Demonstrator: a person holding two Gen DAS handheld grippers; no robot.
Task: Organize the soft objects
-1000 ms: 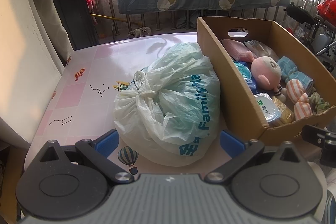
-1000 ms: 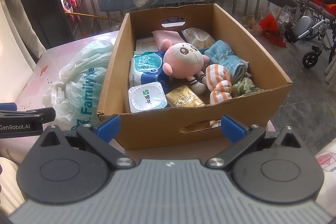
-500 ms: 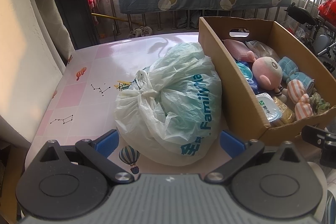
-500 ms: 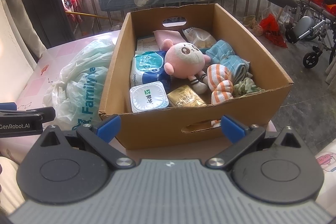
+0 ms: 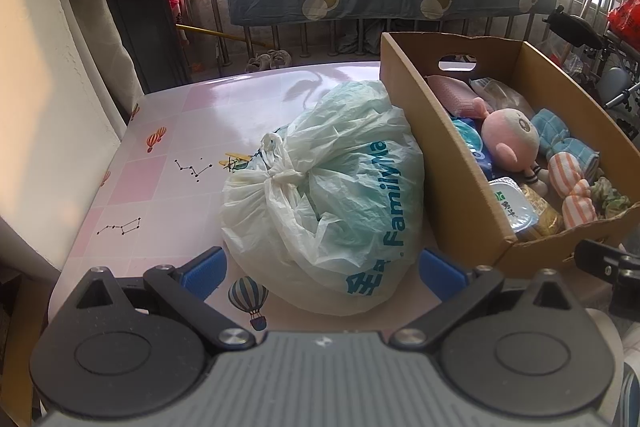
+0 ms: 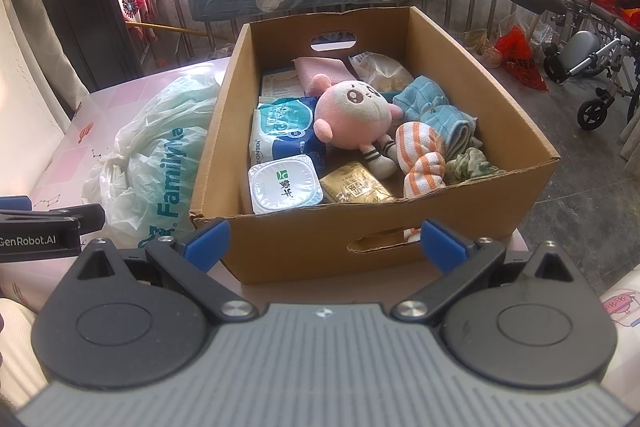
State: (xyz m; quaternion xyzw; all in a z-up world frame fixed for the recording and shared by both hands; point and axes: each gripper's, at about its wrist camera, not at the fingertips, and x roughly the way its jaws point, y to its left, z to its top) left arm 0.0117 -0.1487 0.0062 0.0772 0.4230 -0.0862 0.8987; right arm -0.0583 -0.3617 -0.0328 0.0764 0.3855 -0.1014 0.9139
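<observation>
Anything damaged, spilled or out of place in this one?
Minor damage only: the brown cardboard box has a torn, ragged edge at its near handle slot, where striped cloth shows through. The tied white plastic bag leans against the box's side. Nothing spilled.

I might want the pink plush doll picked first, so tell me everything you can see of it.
The pink plush doll lies in the middle of the open cardboard box, atop the other contents. It looks soft and fuzzy, with a big round head: pink hood, cream face, dark stitched eyes, a small nub ear on each side. Short legs in black-striped socks point toward the box's near wall. It touches the blue-and-white soft pack, the blue towel and the orange-striped cloth. No gripper touches it.
</observation>
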